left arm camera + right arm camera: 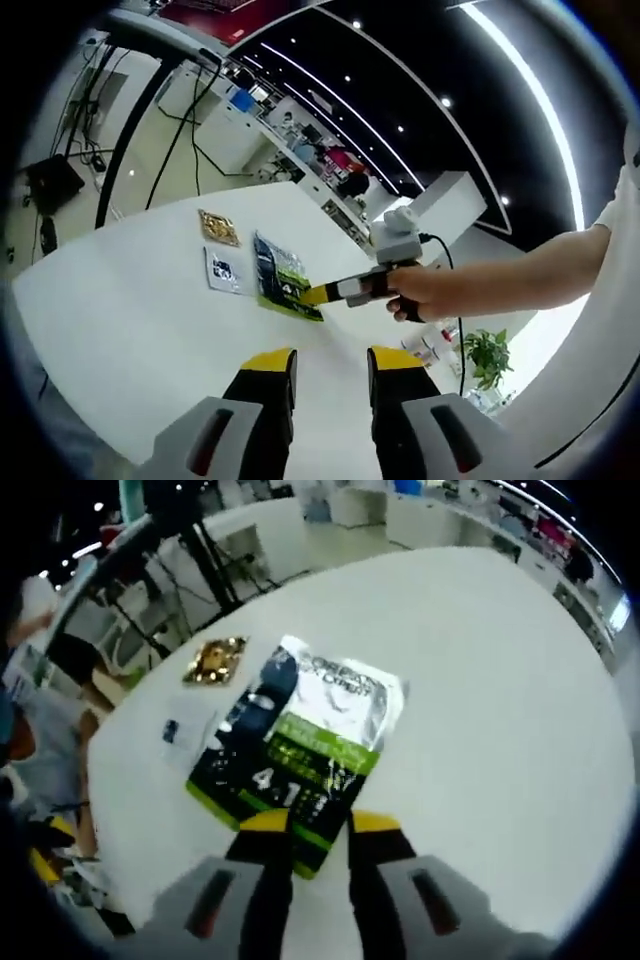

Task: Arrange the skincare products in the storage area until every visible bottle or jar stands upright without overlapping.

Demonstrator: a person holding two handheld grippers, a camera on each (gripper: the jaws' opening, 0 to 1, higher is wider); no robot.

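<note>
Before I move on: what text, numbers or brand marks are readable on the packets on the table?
"4.1": large white digits on the green and black packet, near the right gripper.
Other print on that packet: too blurred to read.
Small white packet: dark mark, unreadable.
Gold packet: no legible text.

— What surrounds the white table (150, 300)?
— A pale floor; white counters (300, 165) behind; a black ceiling with light strips (520, 90); a potted plant (488, 352).
</note>
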